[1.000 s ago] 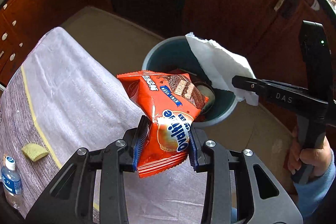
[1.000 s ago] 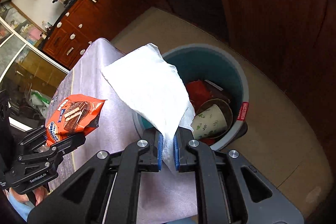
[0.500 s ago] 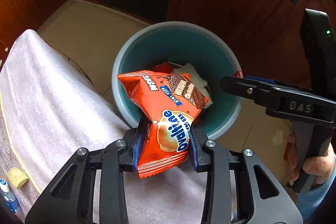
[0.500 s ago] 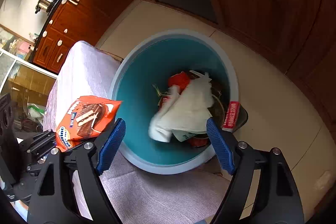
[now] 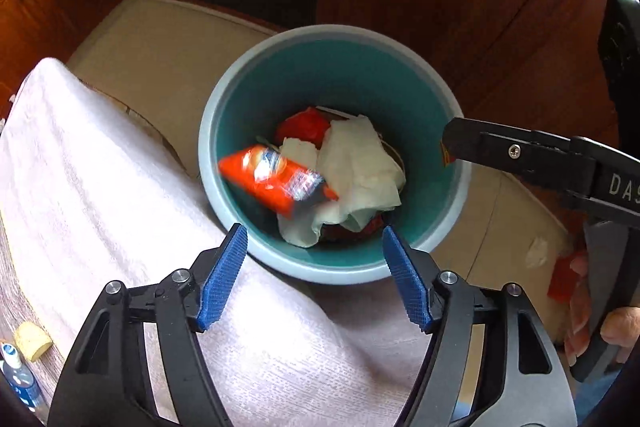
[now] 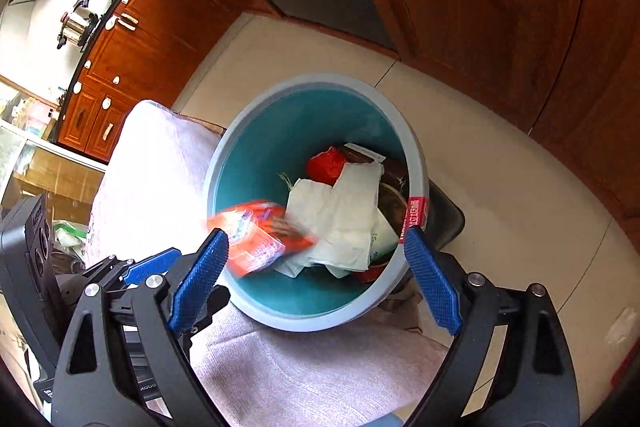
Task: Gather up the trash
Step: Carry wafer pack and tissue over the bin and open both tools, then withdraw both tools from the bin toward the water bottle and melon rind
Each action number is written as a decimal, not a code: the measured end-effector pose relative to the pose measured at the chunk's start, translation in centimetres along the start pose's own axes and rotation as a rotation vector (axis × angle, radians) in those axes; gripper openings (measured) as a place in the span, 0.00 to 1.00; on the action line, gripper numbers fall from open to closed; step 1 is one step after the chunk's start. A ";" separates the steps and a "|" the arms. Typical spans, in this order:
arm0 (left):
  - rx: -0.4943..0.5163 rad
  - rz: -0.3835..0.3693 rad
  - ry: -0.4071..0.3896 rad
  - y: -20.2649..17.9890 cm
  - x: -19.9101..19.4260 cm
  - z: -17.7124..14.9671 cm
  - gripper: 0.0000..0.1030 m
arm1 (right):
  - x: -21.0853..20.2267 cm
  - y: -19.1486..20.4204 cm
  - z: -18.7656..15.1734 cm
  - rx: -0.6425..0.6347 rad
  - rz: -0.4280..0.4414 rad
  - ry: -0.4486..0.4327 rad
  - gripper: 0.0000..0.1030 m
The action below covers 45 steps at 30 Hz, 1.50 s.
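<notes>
Both tools opening, empty — left tool (image 5: 316, 267), right tool (image 6: 316, 275) — glossy orange wrapper (image 5: 276, 179) inside round teal bin (image 5: 256, 83).

Bin (image 5: 224, 115) mouth stands open; right tool (image 5: 520, 155) overhangs its rim.

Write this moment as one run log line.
left tongs: opening, empty | right tongs: opening, empty | snack bag: falling into bin | napkin: in bin

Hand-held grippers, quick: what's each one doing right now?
Left hand-held gripper: jaws opening, nothing between them; orange snack packet dropping into the bin.
Right hand-held gripper: jaws opening, holding nothing.
</notes>
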<state>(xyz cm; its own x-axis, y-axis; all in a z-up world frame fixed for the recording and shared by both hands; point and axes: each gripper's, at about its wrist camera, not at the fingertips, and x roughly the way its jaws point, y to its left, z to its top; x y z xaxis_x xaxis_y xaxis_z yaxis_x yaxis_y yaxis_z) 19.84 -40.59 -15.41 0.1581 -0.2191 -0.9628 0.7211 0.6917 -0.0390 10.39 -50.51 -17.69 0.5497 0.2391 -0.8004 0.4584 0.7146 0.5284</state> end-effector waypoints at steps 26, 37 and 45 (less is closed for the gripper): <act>-0.036 -0.007 -0.090 1.6 -6.3 -4.8 0.89 | -0.6 4.9 -2.9 -0.073 -0.021 0.054 0.89; -0.077 -0.013 -0.156 3.9 -9.8 -7.7 0.92 | -2.3 9.0 -4.7 -0.147 -0.036 0.036 0.89; -0.140 0.000 -0.208 7.4 -12.3 -11.3 0.93 | -2.0 14.1 -6.9 -0.240 -0.035 0.058 0.89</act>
<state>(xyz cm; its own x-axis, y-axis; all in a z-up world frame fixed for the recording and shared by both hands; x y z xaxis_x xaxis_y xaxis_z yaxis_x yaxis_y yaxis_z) 15.63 -24.95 -6.84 0.3039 -0.3462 -0.8876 0.6231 0.7770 -0.0897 10.95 -36.40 -10.58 0.4925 0.2442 -0.8354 0.2935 0.8570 0.4236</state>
